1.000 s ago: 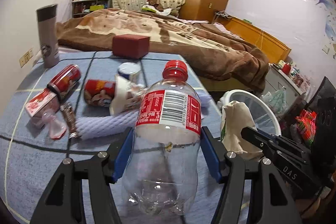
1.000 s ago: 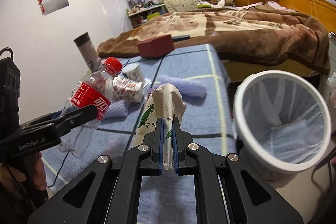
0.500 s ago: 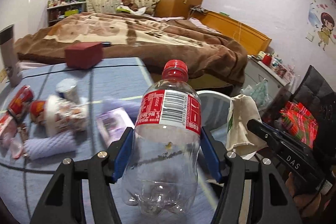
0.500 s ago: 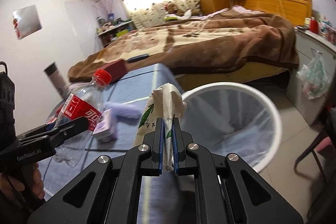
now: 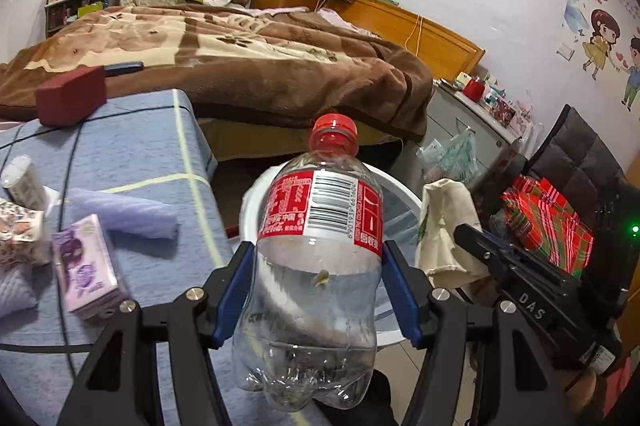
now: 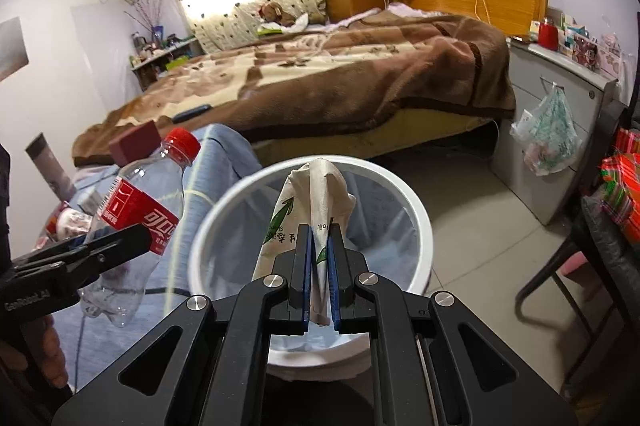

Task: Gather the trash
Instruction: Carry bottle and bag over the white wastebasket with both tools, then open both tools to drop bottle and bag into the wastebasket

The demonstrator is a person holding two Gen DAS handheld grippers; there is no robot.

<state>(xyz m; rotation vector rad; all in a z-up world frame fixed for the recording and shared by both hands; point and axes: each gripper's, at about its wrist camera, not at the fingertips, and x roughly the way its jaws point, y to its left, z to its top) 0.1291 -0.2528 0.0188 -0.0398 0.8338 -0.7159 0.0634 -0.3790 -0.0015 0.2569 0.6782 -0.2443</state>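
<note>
Change: both loads have been swung off the blue table [image 5: 132, 146] toward the white bin [image 6: 416, 210], now at frame centre.
Left gripper [image 5: 318, 290]: clamped on cola bottle [image 5: 320, 226].
Right gripper [image 6: 319, 290]: pinching paper wrapper [image 6: 316, 202] above bin; release seems imminent.

Bin [image 6: 416, 210] on floor, right of table [image 5: 132, 146] — bed [image 6: 360, 74] behind both. Bottle [image 5: 320, 246] before bin, left of wrapper [image 6: 316, 202] — box [image 5: 72, 100] at table's far end.
</note>
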